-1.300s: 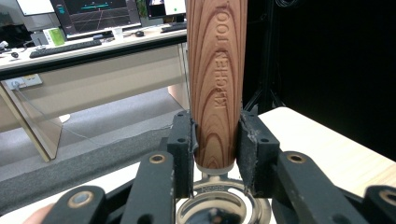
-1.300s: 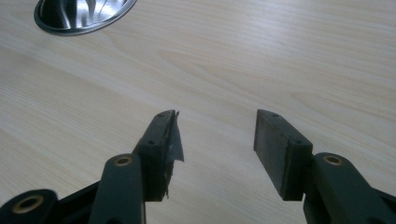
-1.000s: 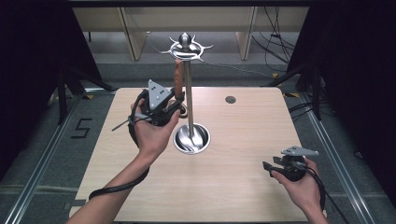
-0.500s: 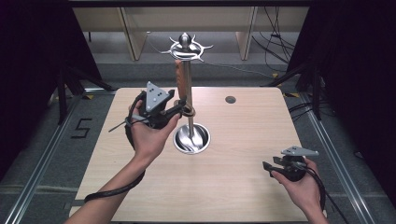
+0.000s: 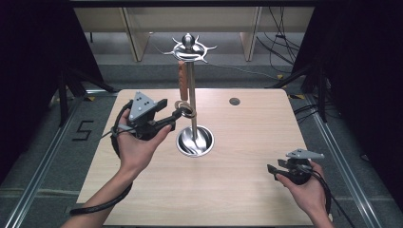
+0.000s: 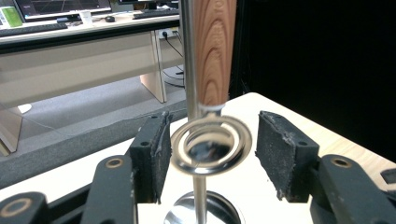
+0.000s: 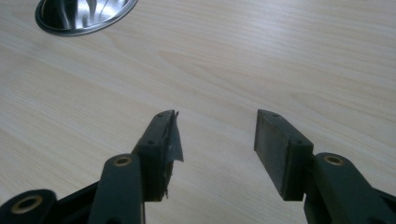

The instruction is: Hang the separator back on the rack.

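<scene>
High view: a steel rack point(image 5: 192, 95) stands mid-table point(image 5: 247, 190) on a round dished base point(image 5: 195, 141), its hooks fanned out at the crown. From one hook hangs a utensil point(image 5: 183, 85) with a wooden handle and a wire coil at its lower end, close beside the pole. The left gripper point(image 5: 177, 115) reaches in level at that coil. In the left gripper view the coil point(image 6: 211, 144) sits between the two pads, and there is daylight on both sides; the jaws have just been opening, so they stand apart and press on nothing. The utensil looks to hang on its own from the hook.

The right gripper point(image 5: 272, 170) rests low near the table's near right corner, well apart from the rack. The right gripper view shows its jaws spread over bare wood, with the base's rim point(image 7: 84, 18) at the top left.

On handling, I judge the utensil light. The handle point(image 6: 214, 51) is stiff, dry wood and should give the pads fair friction. The coil is polished wire: hard, rounded, probably slick, and it may spring a little under squeeze. Because it hangs freely, a nudge will likely set it swinging against the pole. The better hold seems to be across the lower handle, just above the coil, with flat pads on wood. The rack's wide base should keep it steady.
</scene>
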{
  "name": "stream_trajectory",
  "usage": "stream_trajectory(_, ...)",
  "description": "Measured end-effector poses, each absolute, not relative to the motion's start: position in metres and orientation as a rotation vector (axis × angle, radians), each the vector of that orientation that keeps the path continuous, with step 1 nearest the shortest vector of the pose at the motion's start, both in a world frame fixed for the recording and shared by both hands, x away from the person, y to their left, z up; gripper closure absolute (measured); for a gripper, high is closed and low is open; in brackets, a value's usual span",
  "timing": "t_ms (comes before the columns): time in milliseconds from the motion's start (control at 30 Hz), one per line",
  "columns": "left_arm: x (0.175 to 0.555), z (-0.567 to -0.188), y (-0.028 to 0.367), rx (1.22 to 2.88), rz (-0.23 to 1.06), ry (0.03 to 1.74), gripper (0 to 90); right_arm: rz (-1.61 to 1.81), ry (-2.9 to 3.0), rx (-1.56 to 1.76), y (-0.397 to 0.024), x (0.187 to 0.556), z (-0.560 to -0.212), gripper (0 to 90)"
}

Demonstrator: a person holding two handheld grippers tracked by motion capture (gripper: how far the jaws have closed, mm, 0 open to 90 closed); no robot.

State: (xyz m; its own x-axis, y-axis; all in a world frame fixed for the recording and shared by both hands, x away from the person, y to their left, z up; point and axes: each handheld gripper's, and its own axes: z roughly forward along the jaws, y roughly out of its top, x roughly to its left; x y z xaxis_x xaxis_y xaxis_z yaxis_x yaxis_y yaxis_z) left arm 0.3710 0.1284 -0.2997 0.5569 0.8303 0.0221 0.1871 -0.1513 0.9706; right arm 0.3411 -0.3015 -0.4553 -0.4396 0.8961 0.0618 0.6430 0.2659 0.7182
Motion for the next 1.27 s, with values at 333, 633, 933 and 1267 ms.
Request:
stream_trajectory(333, 0.362, -0.316, 0.153, 1.684, 0.696, 0.899, 39.4, 0.978, 2.183, 1.401, -0.302, 0.341, -0.456, 49.3)
stream_trajectory(633, 0.353, -0.343, 0.173, 1.708, 0.675, 0.935, 38.7, 0.984, 2.173, 1.429, -0.3, 0.34, -0.454, 49.0)
stream_trajectory(933, 0.339, -0.405, 0.198, 1.747, 0.666, 1.004, 39.7, 0.994, 2.178, 1.402, -0.301, 0.342, -0.457, 48.9)
stream_trajectory(1267, 0.344, -0.434, 0.204, 1.776, 0.603, 1.015, 40.6, 0.997, 2.166, 1.393, -0.299, 0.341, -0.457, 48.6)
